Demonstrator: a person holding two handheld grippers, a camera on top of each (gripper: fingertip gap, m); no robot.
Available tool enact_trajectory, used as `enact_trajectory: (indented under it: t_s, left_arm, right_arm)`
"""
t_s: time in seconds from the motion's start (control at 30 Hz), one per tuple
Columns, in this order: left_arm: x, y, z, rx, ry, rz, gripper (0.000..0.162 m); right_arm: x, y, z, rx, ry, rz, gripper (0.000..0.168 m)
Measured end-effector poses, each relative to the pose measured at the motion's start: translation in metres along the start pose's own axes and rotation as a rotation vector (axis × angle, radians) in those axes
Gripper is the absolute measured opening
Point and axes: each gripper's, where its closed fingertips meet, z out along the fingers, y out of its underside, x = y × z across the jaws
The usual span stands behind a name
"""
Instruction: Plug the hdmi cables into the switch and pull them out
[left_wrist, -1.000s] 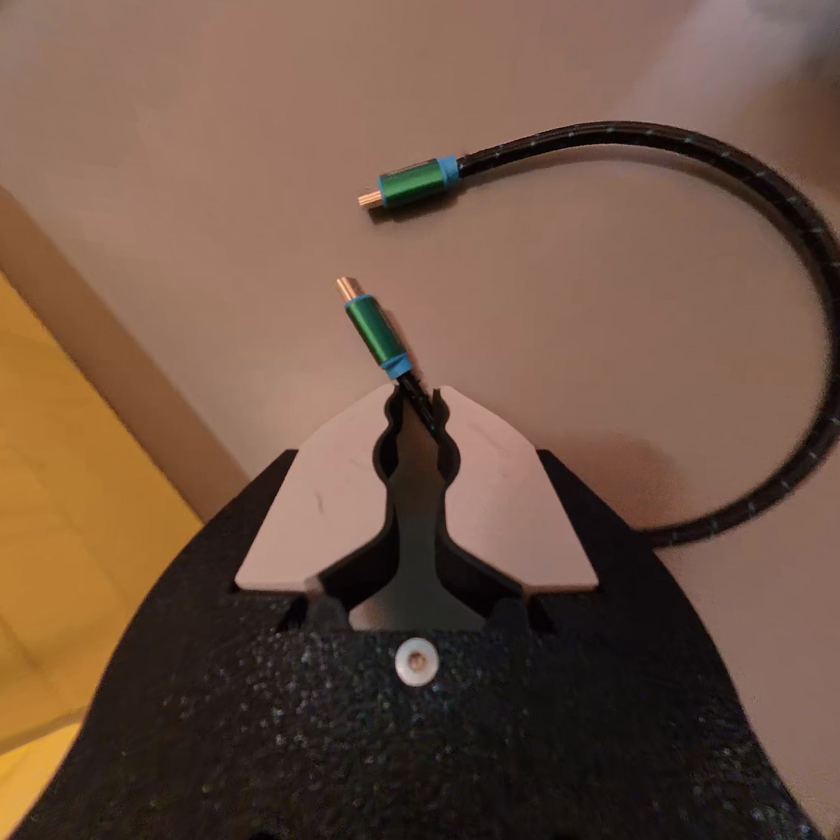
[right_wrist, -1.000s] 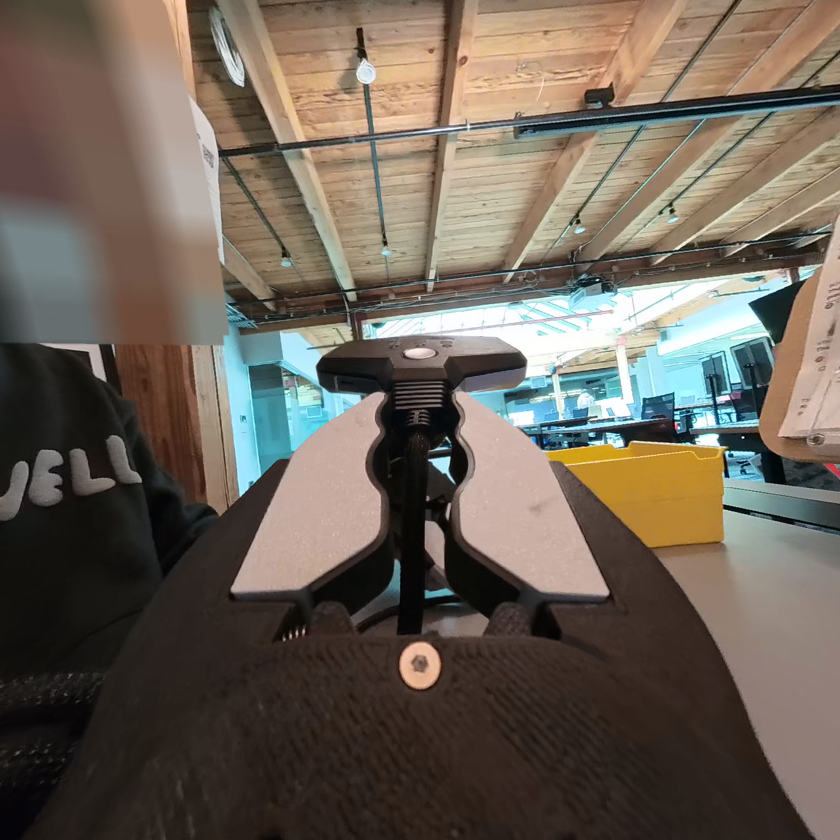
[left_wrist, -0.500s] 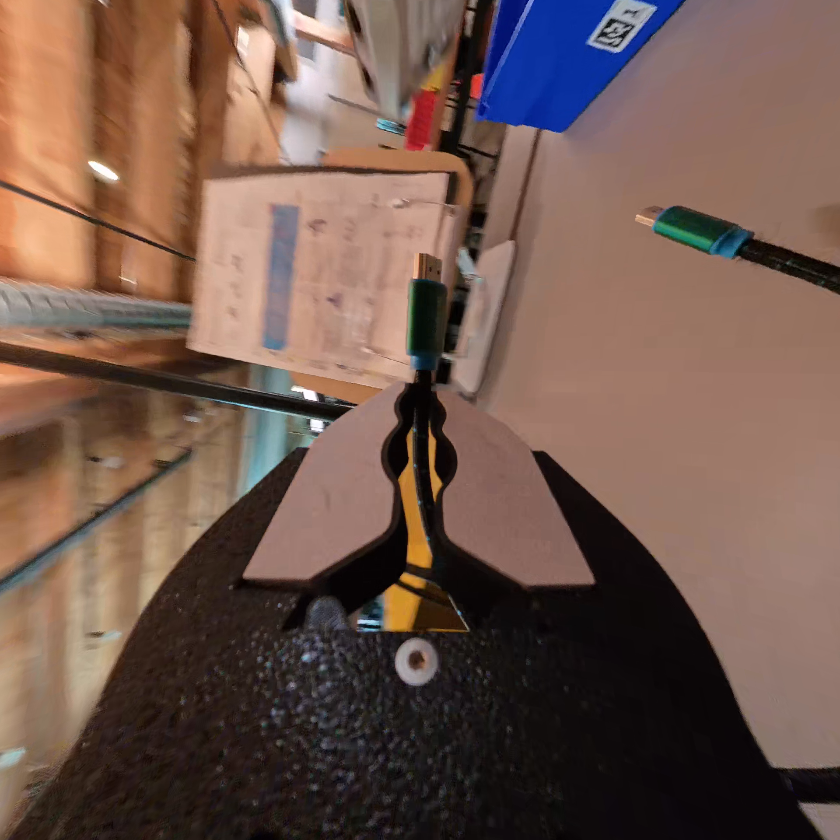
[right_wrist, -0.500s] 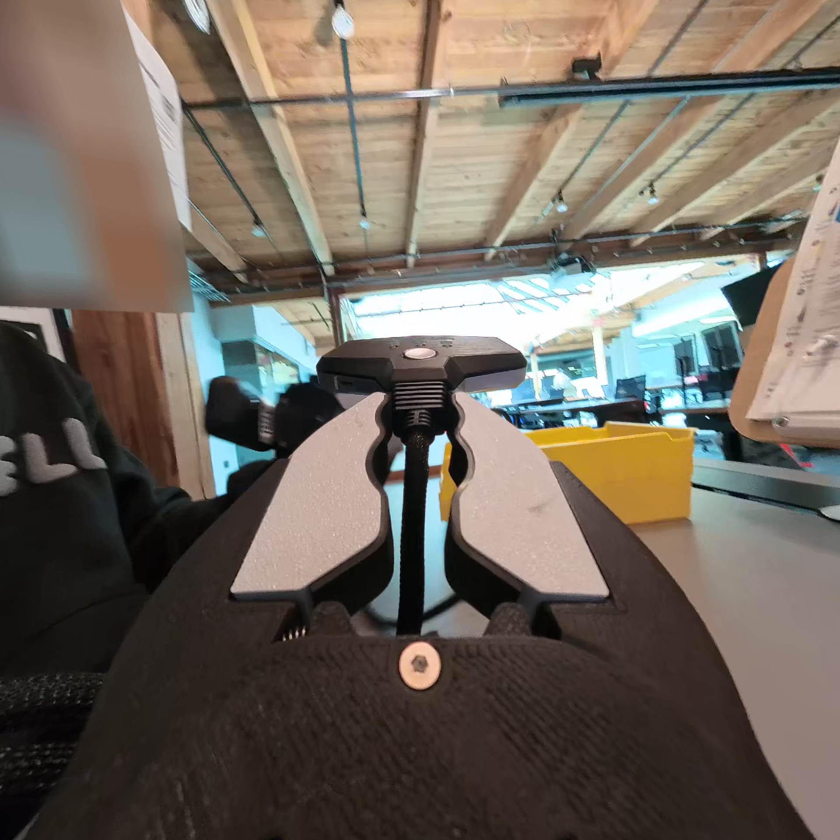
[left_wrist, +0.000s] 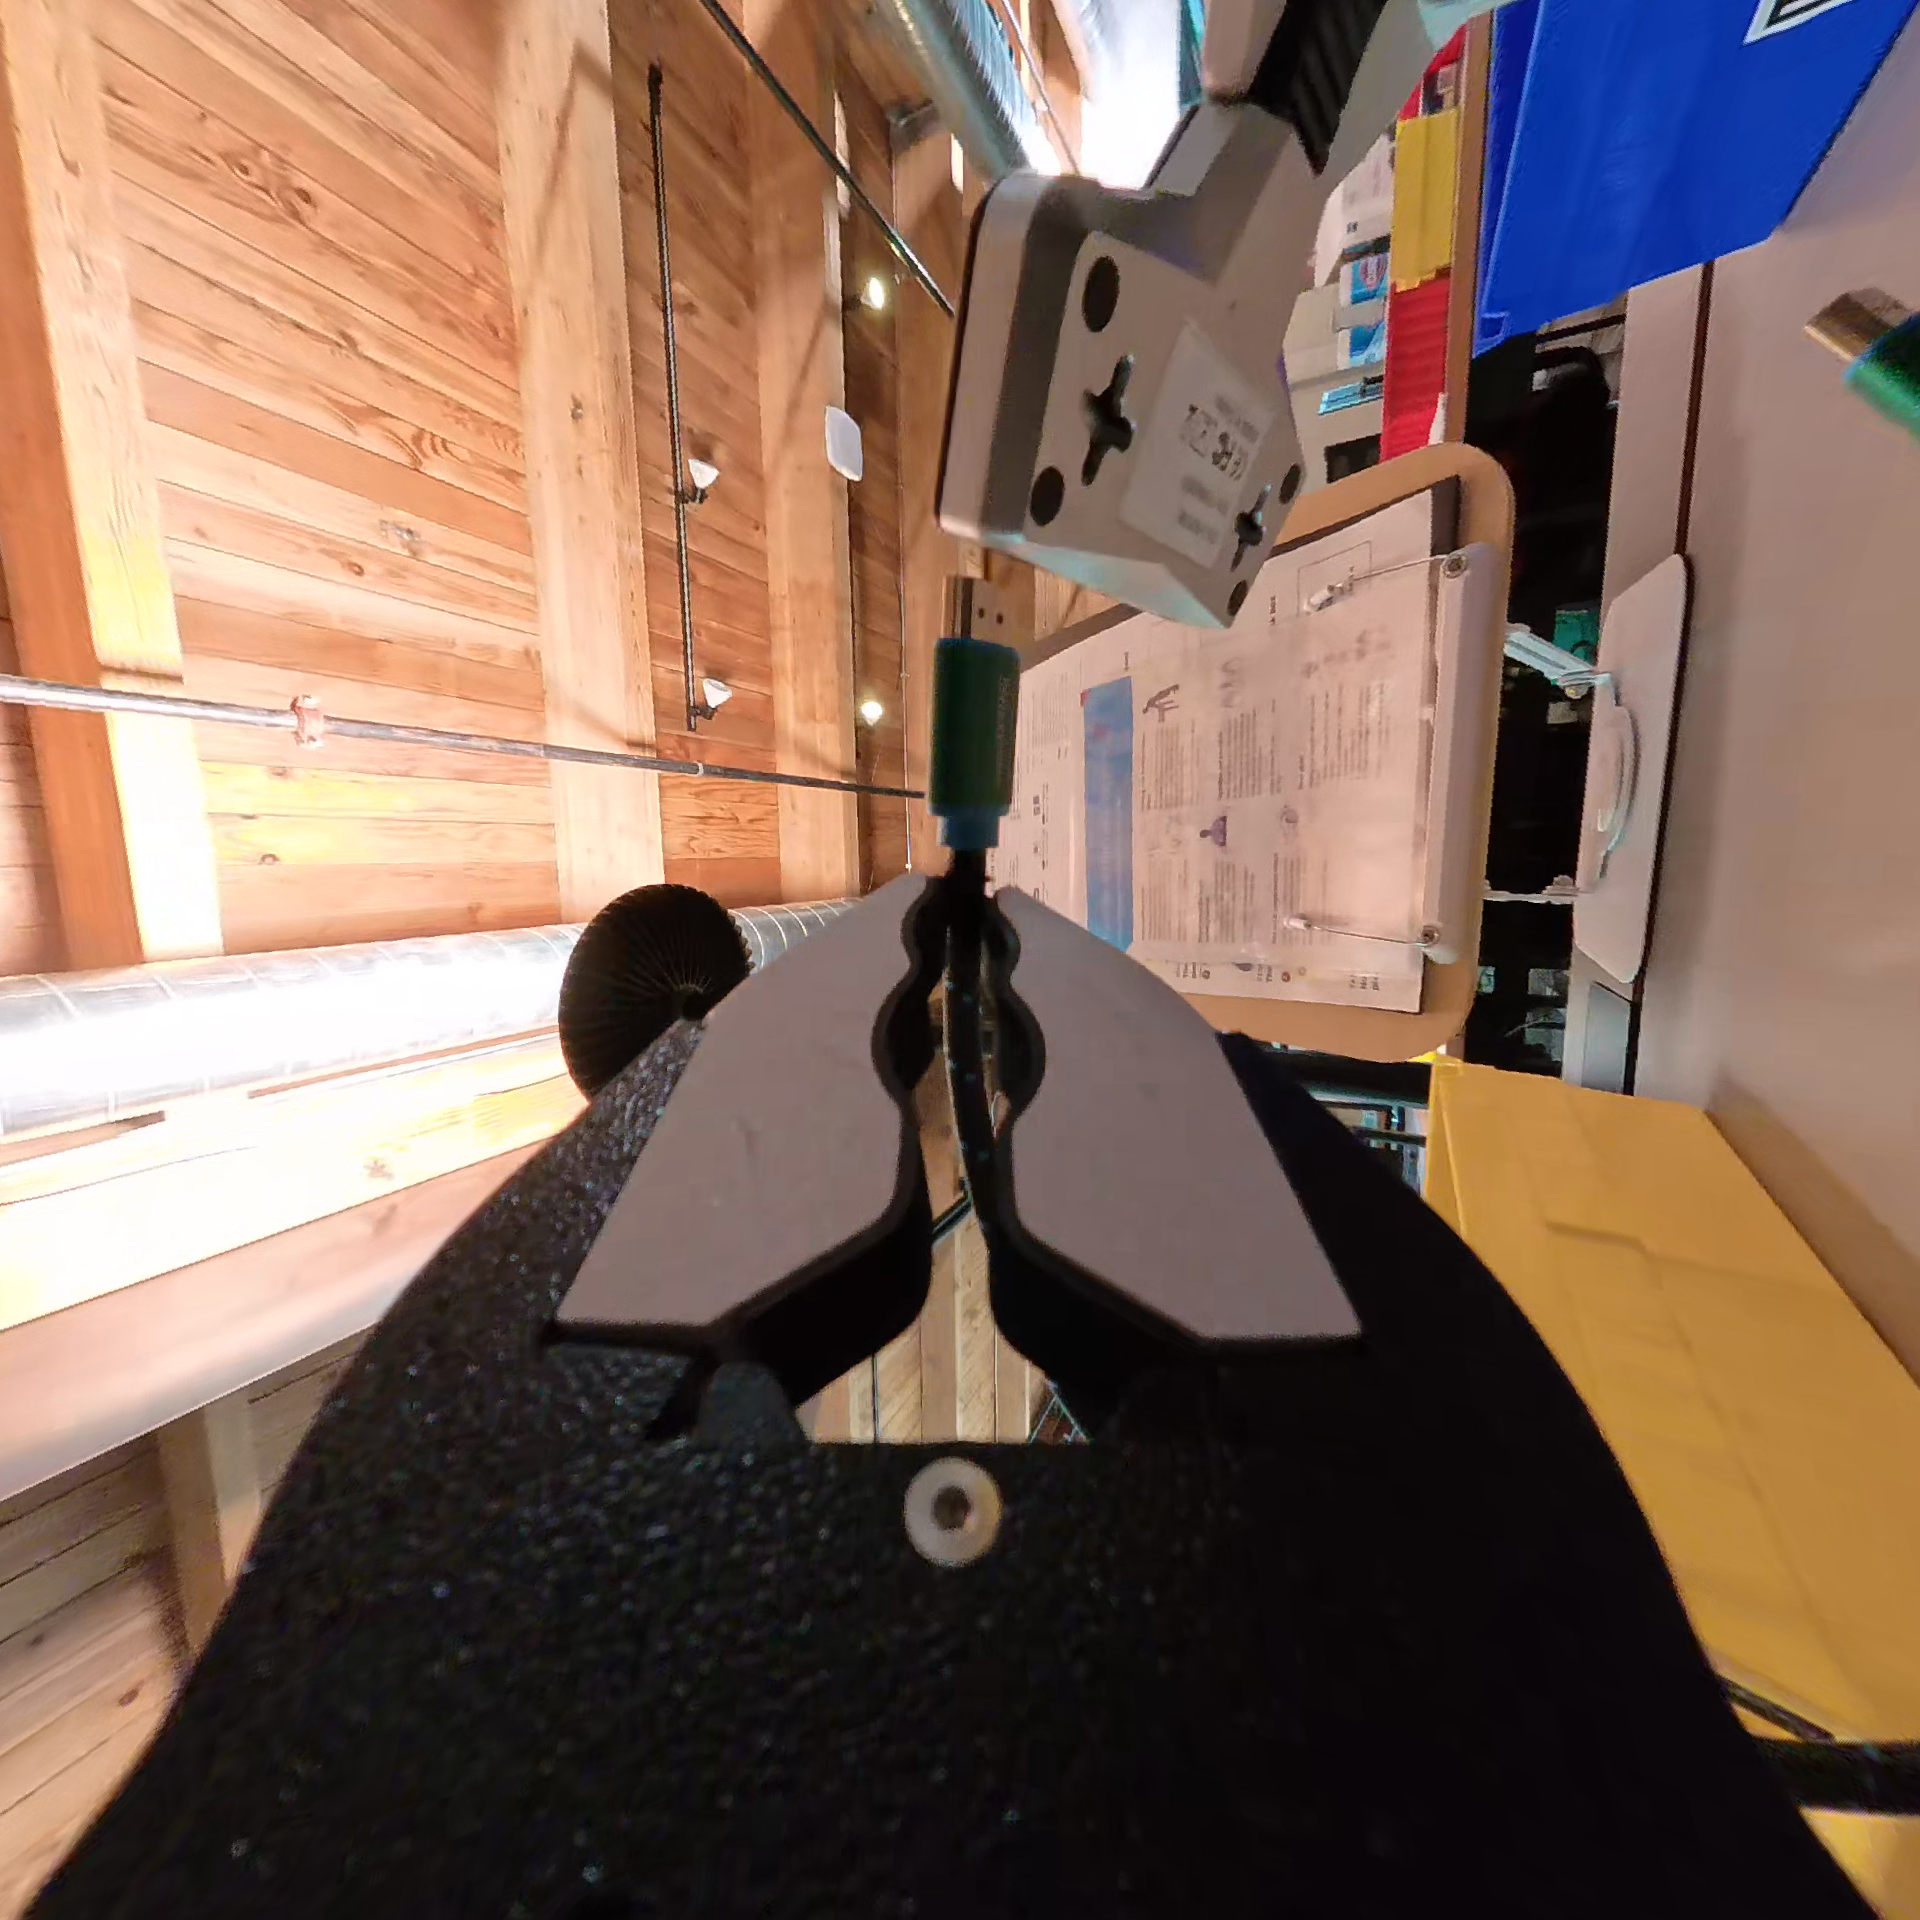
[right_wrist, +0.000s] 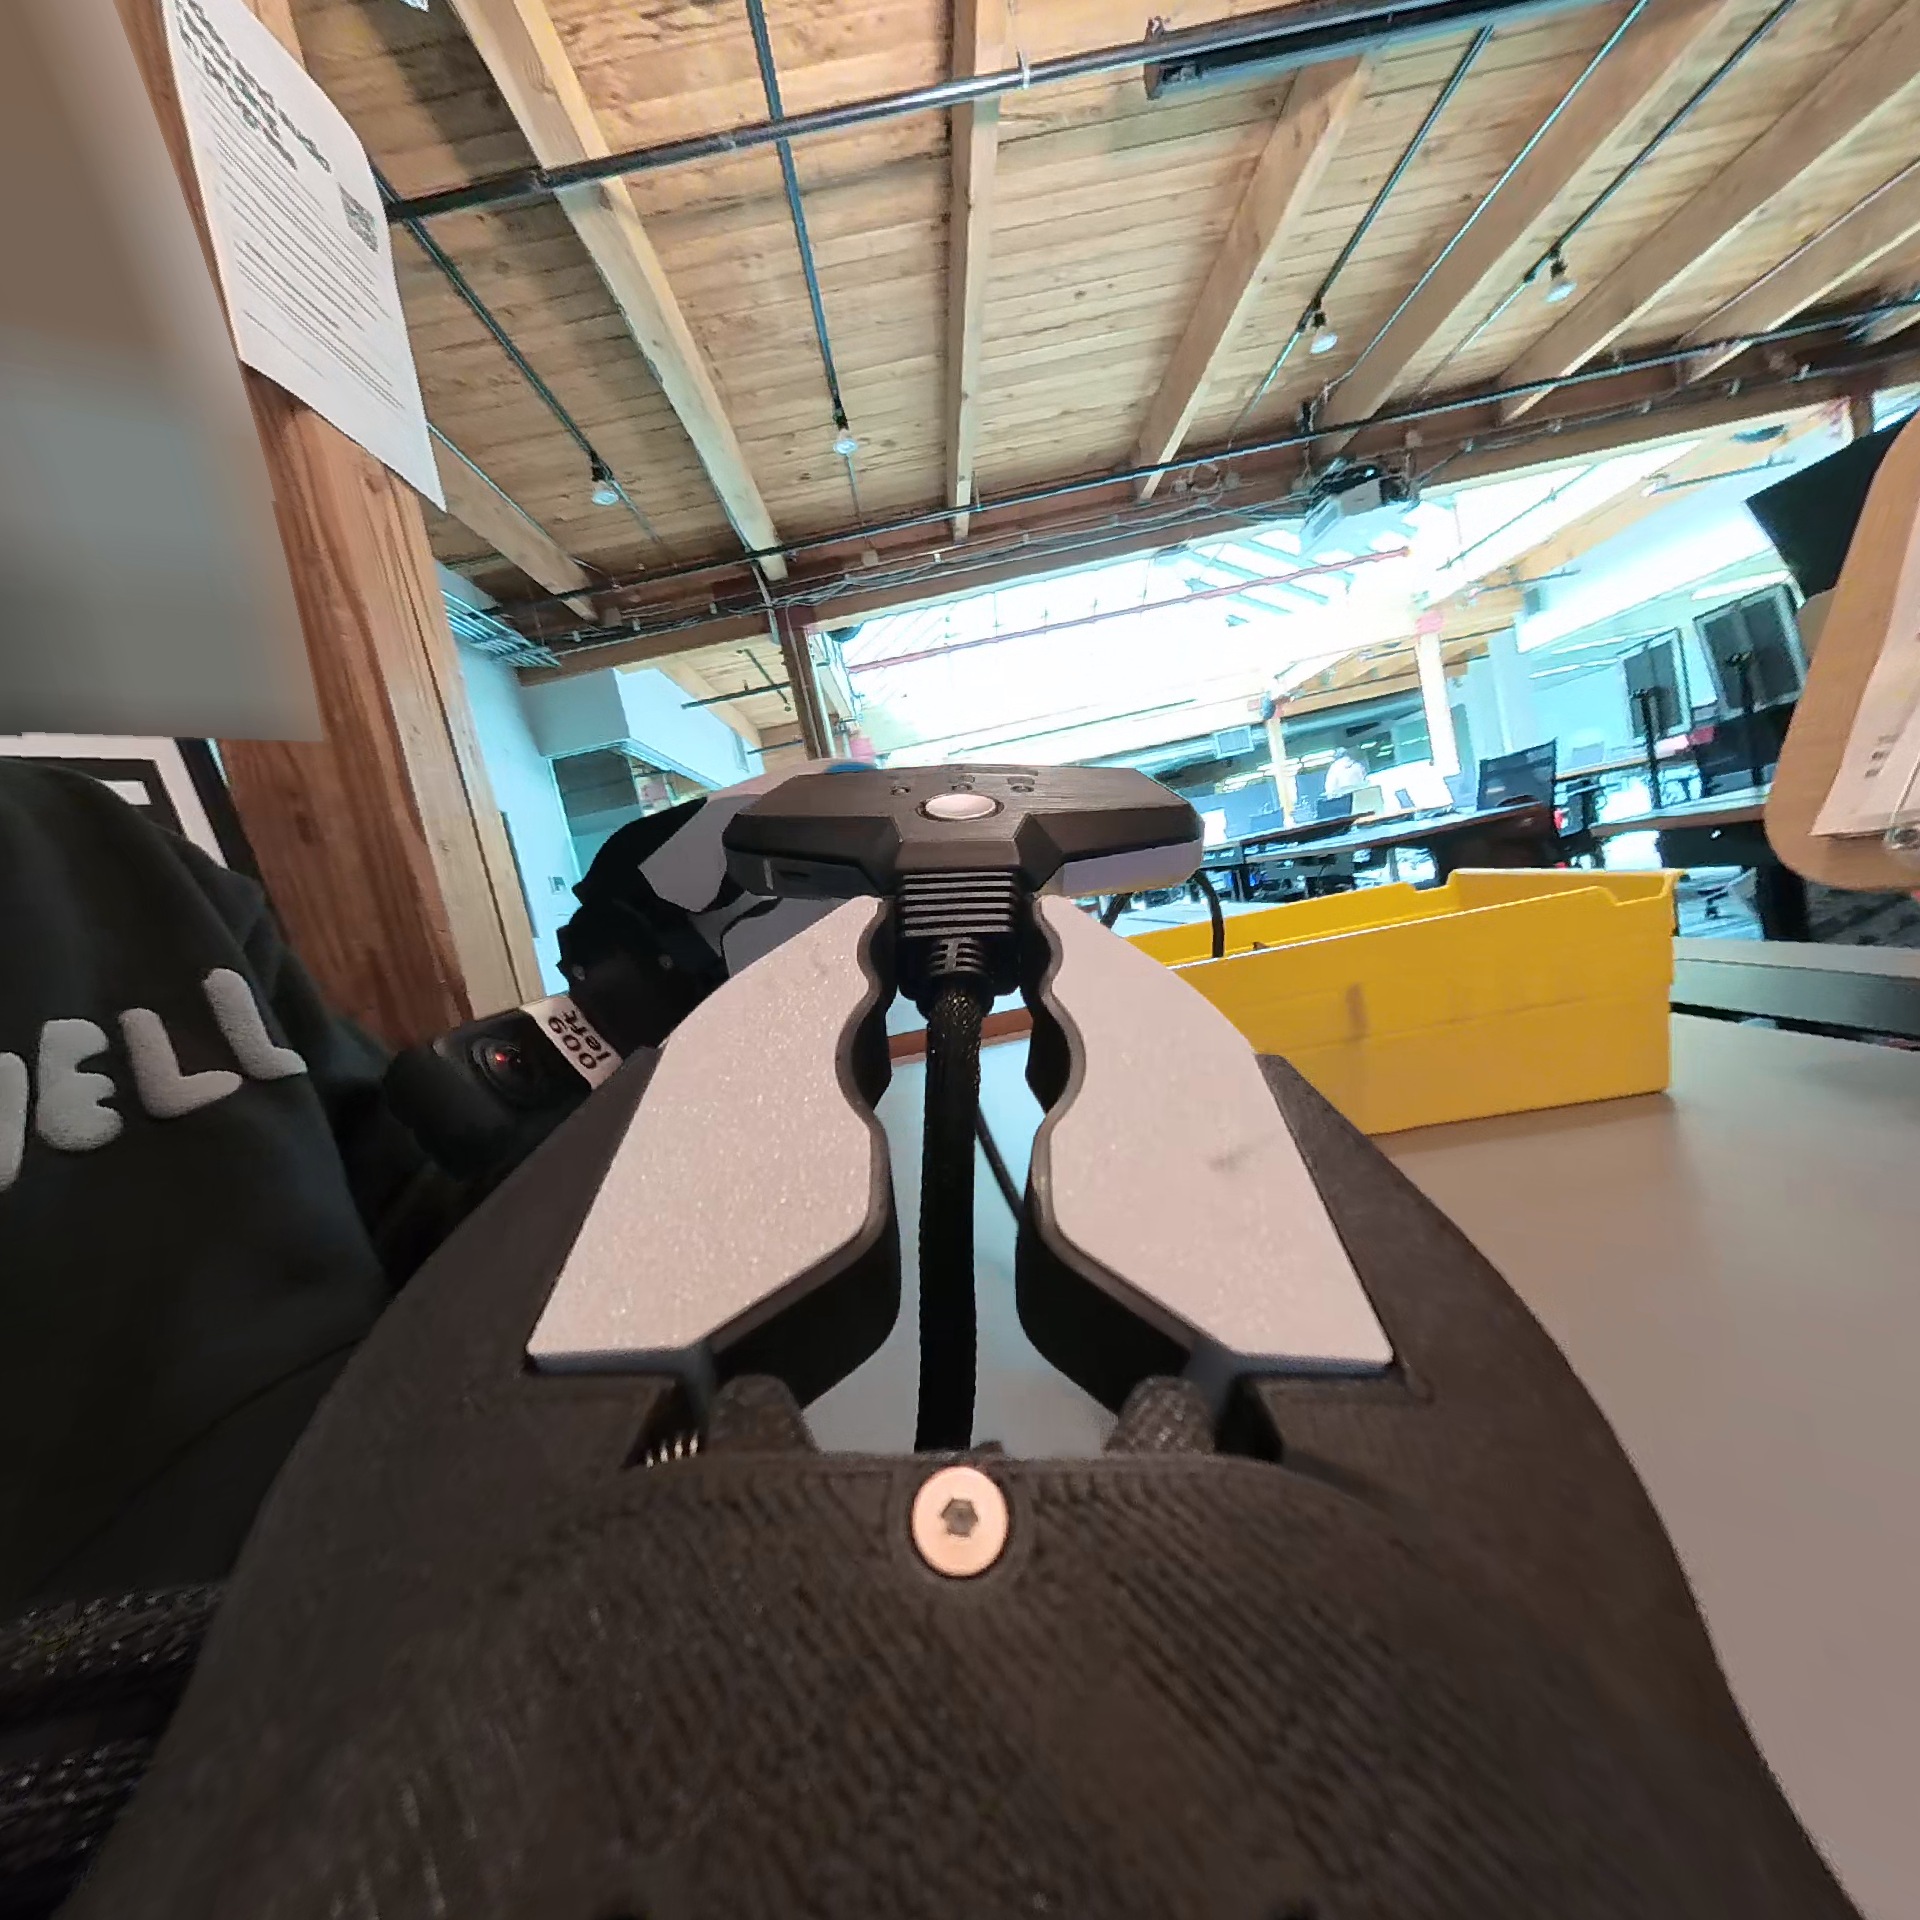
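The left gripper has its fingers clenched on a black braided HDMI cable just behind its green plug, which points straight ahead with its tip at the edge of the HDMI switch, whose grey underside faces this camera; whether the plug is seated cannot be told. The right gripper has its fingers clamped on the ribbed strain relief of the switch's own black cable, holding the switch above the grey worktop. A second green plug lies on the worktop. A yellow bin sits toward the worktop's far edge.
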Motion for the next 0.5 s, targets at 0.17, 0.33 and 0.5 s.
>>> enact_trajectory:
  t_s: [0.17, 0.33, 0.5]
  left_arm:
    - [0.004, -0.004, -0.001, 0.029, 0.002, 0.005, 0.005]
    - [0.005, -0.007, -0.003, 0.073, 0.012, 0.022, 0.005]
    - [0.008, -0.011, -0.005, 0.105, 0.020, 0.018, 0.005]
  right_arm:
    - [-0.001, 0.001, 0.000, -0.008, -0.015, 0.026, 0.022]
    - [-0.002, 0.003, -0.004, -0.048, -0.026, 0.037, 0.022]
    - [0.000, 0.005, -0.008, -0.111, -0.020, 0.076, 0.022]
